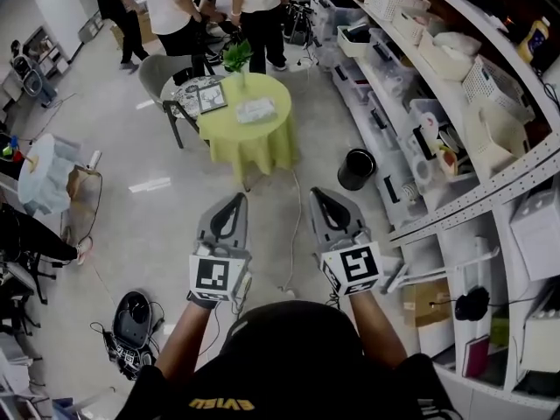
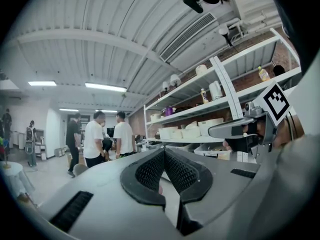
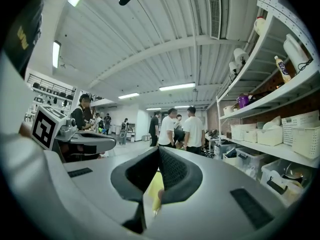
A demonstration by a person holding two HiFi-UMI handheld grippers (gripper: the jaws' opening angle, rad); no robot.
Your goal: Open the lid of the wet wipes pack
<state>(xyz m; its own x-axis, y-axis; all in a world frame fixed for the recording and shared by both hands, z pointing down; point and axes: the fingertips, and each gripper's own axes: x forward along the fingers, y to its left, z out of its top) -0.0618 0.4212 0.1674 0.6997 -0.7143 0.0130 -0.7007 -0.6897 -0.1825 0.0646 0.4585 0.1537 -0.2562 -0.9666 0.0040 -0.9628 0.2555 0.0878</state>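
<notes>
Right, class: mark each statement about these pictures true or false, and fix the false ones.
1. The left tool and the right tool are both shut and empty. True.
2. The table is draped in red. False: it is yellow-green.
3. A plant stands on the table. True.
4. The bin stands on the table. False: it is on the floor by the shelves.
5. The tools rest on the table. False: they are held well short of it.
</notes>
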